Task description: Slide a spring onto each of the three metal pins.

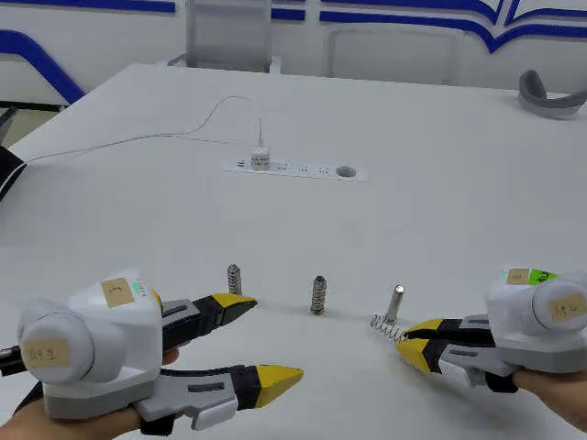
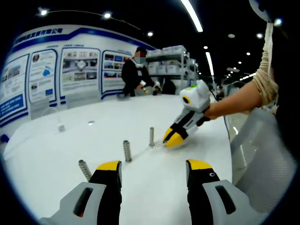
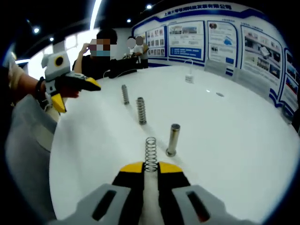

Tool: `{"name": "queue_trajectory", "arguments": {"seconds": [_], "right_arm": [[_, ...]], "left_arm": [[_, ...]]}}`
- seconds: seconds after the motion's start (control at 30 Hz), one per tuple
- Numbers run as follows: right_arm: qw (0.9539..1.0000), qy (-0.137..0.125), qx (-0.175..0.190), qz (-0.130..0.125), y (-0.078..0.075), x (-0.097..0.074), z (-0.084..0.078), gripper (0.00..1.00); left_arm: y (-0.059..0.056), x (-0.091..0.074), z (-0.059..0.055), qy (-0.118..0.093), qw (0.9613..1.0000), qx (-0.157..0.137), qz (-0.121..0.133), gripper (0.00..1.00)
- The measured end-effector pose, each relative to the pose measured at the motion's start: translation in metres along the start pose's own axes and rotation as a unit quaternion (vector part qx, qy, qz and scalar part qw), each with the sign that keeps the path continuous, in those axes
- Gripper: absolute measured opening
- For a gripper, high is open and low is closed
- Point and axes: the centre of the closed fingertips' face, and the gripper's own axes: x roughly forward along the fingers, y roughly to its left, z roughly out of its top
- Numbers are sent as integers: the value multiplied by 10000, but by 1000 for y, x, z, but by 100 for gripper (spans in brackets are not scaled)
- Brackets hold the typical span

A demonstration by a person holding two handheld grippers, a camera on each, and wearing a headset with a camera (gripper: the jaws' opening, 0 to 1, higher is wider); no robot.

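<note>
1. My right gripper (image 3: 150, 169) is clamped on the spring (image 3: 150, 152), just beside the foot of the bare pin (image 3: 173, 138). My left gripper (image 1: 275, 339) gapes, holding nothing.
2. It's a thin, light wire coil, springy and probably easy to crush, so I pinch one end lightly.
3. Silvery, open turns. The middle pin (image 1: 318, 294) and left pin (image 1: 234, 278) look sleeved, I think.

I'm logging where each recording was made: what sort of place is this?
Probably an exhibition hall or demo lab: blue-and-white information posters on the wall, storage shelves stacked with boxes, and a large white table carrying a white power strip.
</note>
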Motion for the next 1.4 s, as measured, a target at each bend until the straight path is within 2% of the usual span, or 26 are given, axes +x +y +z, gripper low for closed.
{"name": "queue_trajectory", "arguments": {"seconds": [0.23, 0.57, 0.87, 1.17, 1.4], "right_arm": [[9996, -96, -154, 224, 18, -6, 19, 12], [9970, -43, -445, 627, 40, -15, 37, 12], [9938, 28, -676, 877, 58, -17, 46, 12], [9895, 152, -928, 1096, 73, -21, 51, 12], [9852, 304, -1066, 1310, 85, -22, 47, 12]], "left_arm": [[-11, 15, -1, 71, 9995, 129, -269, 54], [-16, 26, -2, 161, 9981, 322, -497, 52], [-18, 32, 1, 185, 9965, 513, -632, 49], [-28, 38, 2, 216, 9936, 739, -827, 44], [-35, 40, 1, 242, 9913, 850, -971, 39]]}}
